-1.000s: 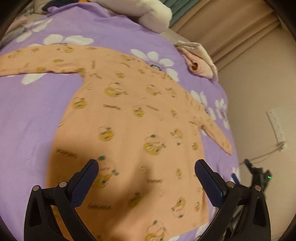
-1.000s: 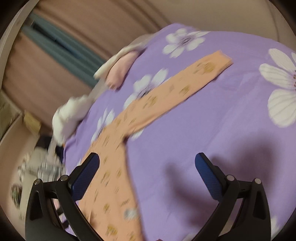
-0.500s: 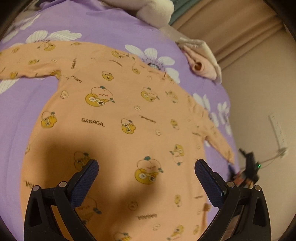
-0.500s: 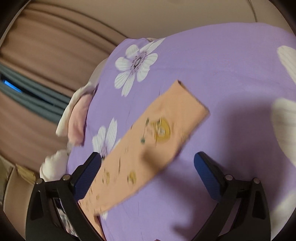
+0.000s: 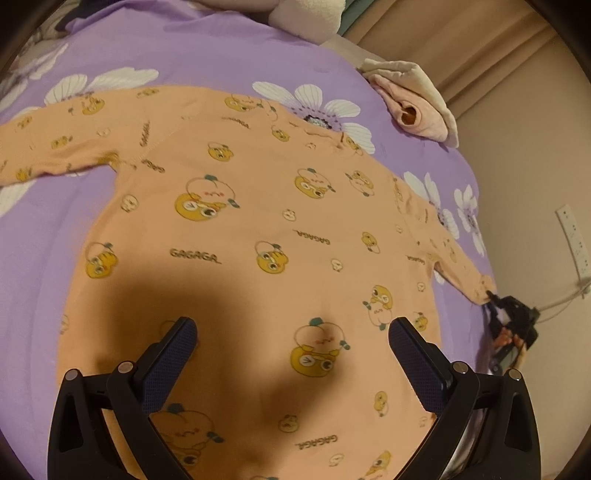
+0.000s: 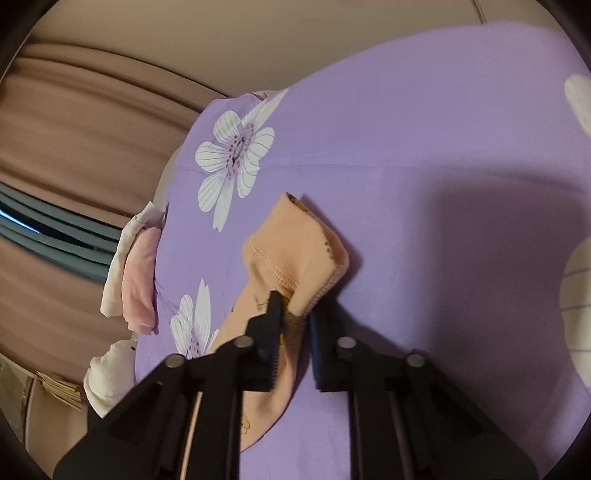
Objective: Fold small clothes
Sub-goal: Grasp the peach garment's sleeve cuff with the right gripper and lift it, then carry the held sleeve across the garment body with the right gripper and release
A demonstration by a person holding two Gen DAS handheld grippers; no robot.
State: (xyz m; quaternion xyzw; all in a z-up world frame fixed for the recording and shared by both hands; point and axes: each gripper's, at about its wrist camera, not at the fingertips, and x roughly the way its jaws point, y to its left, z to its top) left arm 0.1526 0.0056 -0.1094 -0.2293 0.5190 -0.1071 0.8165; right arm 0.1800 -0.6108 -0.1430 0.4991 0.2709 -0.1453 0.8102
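Note:
An orange long-sleeved shirt (image 5: 258, 229) with cartoon prints lies spread flat on the purple flowered bedsheet (image 5: 229, 48), sleeves out to both sides. My left gripper (image 5: 291, 332) is open and empty, hovering over the shirt's lower body. My right gripper (image 6: 295, 314) is shut on the cuff of the shirt's right sleeve (image 6: 295, 254), which bunches up between the jaws. The right gripper also shows small at the sleeve end in the left wrist view (image 5: 511, 325).
A folded pink and cream garment (image 5: 413, 103) lies at the bed's far corner, also in the right wrist view (image 6: 133, 273). White pillows (image 5: 306, 14) sit at the head. Curtains (image 6: 74, 122) and a wall with a power strip (image 5: 574, 240) border the bed.
My right gripper came down on the sleeve end and shut on the cuff. My left gripper moved lower and closer over the shirt's body, staying open.

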